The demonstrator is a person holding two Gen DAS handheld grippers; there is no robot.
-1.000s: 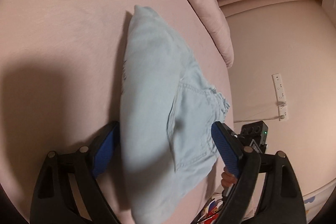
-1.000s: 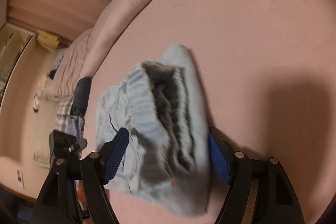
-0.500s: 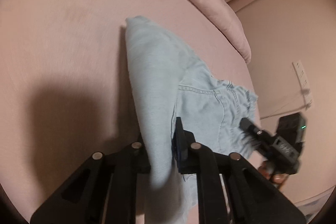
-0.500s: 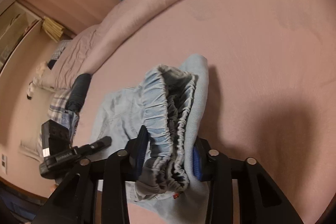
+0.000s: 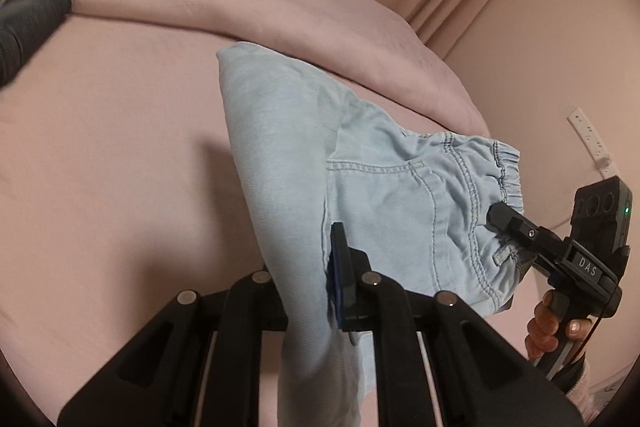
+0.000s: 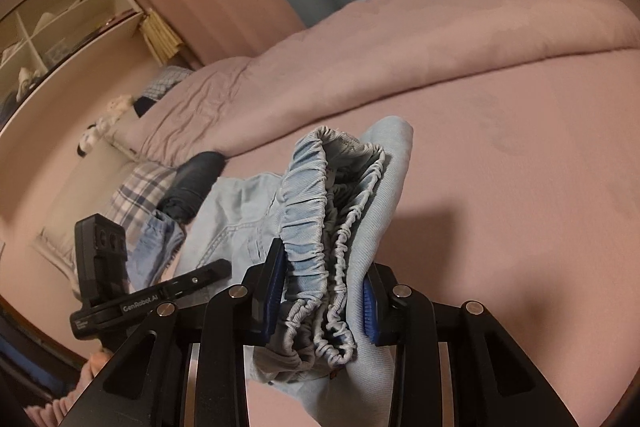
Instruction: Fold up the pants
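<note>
— How many things are you counting on the bed?

— One pair of light blue pants [image 5: 384, 187], folded over on itself, and two grippers holding it. The left gripper [image 5: 316, 287] is pinching the folded cloth edge with its fingers pressed tight together on the fabric. The right gripper [image 6: 324, 291] is clamping the bunched elastic waistband [image 6: 316, 203], several gathered layers sitting between its blue pads [image 6: 370, 301].

— Where are the pants sitting?

— They are hanging from both grippers above the pink sheet [image 5: 120, 167], casting a shadow on it. The far folded corner is pointing toward the rolled pink duvet [image 5: 248, 3] and looks close to its edge.

— Anything else lying about?

— One dark rolled garment [image 6: 196, 183] is lying near the duvet's edge, beside a plaid pillow [image 6: 140, 191]. One hand [image 5: 552, 331] is showing on the right gripper's handle.

— Room to move?

— The sheet is lying bare on the side away from the pillow; the mattress edge is running close under the waistband side.
</note>
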